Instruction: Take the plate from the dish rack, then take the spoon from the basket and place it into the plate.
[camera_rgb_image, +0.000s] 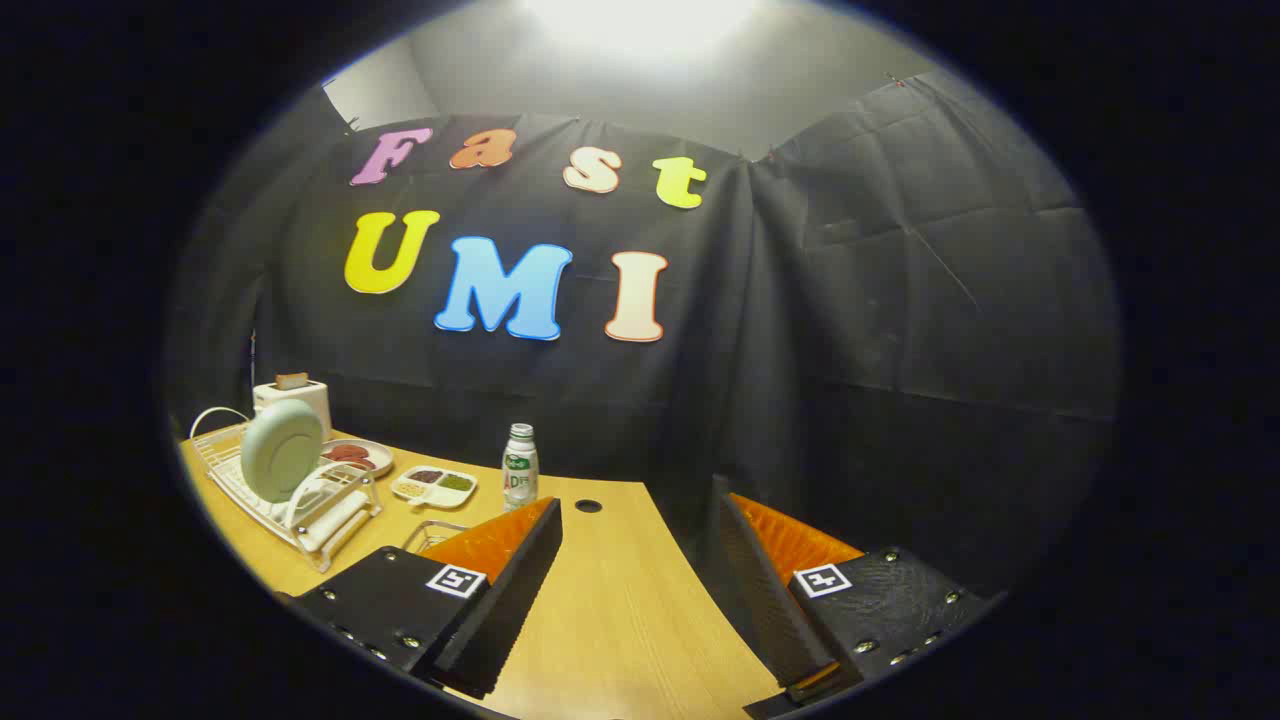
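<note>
A pale green plate (281, 450) stands on edge in a white wire dish rack (300, 500) on the wooden table, well to the left of and beyond my fingers. A wire basket (432, 535) peeks out just behind my left finger; the spoon is hidden from me. My gripper (640, 510) is open, held above the table with nothing between its fingers.
Behind the rack stand a white toaster (293, 402) with bread in it and a round plate of food (356, 456). A small divided dish (434, 485) and a white bottle (520, 467) sit beyond my left finger. A round hole (588, 506) marks the table (620, 600) near its far edge.
</note>
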